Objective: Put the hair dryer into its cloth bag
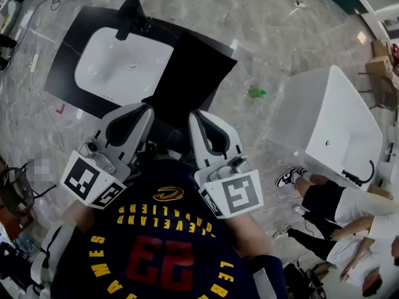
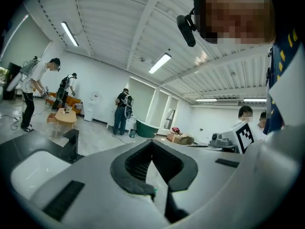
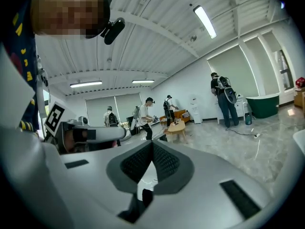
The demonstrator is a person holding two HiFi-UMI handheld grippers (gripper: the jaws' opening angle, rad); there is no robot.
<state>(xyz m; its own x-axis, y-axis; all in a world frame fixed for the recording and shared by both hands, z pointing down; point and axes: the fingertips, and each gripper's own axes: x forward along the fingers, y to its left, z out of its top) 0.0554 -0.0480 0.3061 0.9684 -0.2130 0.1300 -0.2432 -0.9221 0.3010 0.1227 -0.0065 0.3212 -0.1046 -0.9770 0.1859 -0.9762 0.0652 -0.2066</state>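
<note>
Looking down from the head view, grey marbled floor (image 1: 262,17) fills the frame. At upper left stands a black desk (image 1: 65,58) with a white basin (image 1: 121,64) sunk in it. A white bathtub (image 1: 330,114) sits well apart on the right, with people (image 1: 336,210) low on the floor just beside it. Closest to the camera is the person's dark jersey (image 1: 162,248), numbered in red.

Now the cloth bag (image 1: 190,73): it's a flat black panel lying across the desk's right edge, beside the basin. Its near end runs down into the shadow between the two tools, and I can't tell whether it touches either one. The hair dryer shows in no view, so where it is can't be told.

On to the tools. The left hand-held gripper (image 1: 142,108) is up in front of the chest and pointing away, its marker cube (image 1: 90,182) toward the body. In its own view its tips (image 2: 152,142) are pressed together with nothing between the pads. The right hand-held gripper (image 1: 199,114) rides alongside, and it too has its tips (image 3: 152,142) meeting on nothing.

Smaller things: a black tap (image 1: 128,17) at the basin's far rim, and a little green object (image 1: 257,93) on the floor between desk and bathtub.
</note>
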